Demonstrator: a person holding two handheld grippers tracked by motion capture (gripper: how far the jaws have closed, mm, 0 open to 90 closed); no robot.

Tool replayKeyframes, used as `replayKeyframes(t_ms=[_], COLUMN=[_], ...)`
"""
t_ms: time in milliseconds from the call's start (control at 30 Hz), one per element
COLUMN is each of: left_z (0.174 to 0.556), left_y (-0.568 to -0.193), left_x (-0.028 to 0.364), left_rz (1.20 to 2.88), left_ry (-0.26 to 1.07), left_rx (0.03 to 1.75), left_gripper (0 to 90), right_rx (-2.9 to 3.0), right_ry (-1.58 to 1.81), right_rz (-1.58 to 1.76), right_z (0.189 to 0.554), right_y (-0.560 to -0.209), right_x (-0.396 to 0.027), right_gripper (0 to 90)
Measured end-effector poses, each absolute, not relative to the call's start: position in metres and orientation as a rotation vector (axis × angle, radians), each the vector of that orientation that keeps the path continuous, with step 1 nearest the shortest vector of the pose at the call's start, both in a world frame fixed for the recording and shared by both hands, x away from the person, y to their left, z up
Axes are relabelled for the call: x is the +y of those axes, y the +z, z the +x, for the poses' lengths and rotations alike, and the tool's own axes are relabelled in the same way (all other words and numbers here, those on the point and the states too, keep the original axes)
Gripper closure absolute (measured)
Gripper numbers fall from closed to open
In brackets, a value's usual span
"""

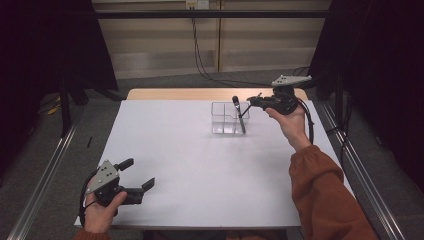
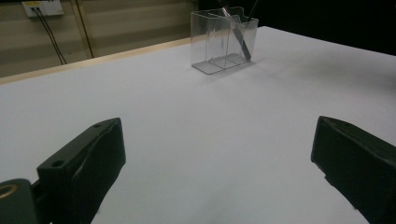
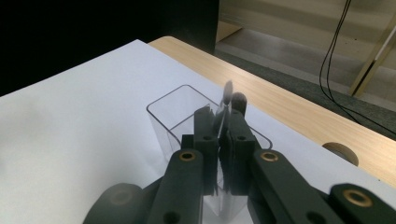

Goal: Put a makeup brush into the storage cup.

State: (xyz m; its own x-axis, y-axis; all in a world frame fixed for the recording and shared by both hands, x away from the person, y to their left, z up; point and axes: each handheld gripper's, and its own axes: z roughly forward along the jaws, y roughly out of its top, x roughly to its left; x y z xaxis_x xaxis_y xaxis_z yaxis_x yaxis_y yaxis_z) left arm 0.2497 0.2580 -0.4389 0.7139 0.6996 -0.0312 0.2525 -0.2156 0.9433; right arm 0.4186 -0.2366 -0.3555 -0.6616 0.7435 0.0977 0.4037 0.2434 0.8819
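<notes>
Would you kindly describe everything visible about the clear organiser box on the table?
The clear organiser box looks like transparent plastic, rectangular, open at the top, with rounded corners and inner walls dividing it into compartments. It stands upright on the white table, toward the far side. A slim dark utensil leans tilted in its right-hand compartment, top sticking out above the rim. The right gripper, jaws closed on that utensil, hovers at the box's right edge.

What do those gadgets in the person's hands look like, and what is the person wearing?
Both are black handheld tools. The left gripper has two blocky black jaws, a grey three-cornered plate on top and a black cable looping at the hand. The right gripper has the same plate and cable, with brass-coloured pivot rings on its linkage. The sleeve is rust-orange.
</notes>
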Motion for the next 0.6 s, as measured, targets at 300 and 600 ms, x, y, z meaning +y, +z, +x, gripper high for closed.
replayKeyframes(t_ms=[300,600], left_z=[0.249,0.249], left_y=[-0.439,-0.439], left_x=[0.258,0.257], left_rz=[1.799,1.805], left_ry=[0.496,0.501], left_rx=[0.748,0.746], left_gripper=[2.9,2.9], right_rx=[2.196,2.211], right_ry=[1.367,1.354], right_rz=[1.077,1.104], right_z=[0.428,0.437], right_y=[-0.364,-0.379], right_x=[-0.234,-0.234], right_gripper=[86.3,86.3])
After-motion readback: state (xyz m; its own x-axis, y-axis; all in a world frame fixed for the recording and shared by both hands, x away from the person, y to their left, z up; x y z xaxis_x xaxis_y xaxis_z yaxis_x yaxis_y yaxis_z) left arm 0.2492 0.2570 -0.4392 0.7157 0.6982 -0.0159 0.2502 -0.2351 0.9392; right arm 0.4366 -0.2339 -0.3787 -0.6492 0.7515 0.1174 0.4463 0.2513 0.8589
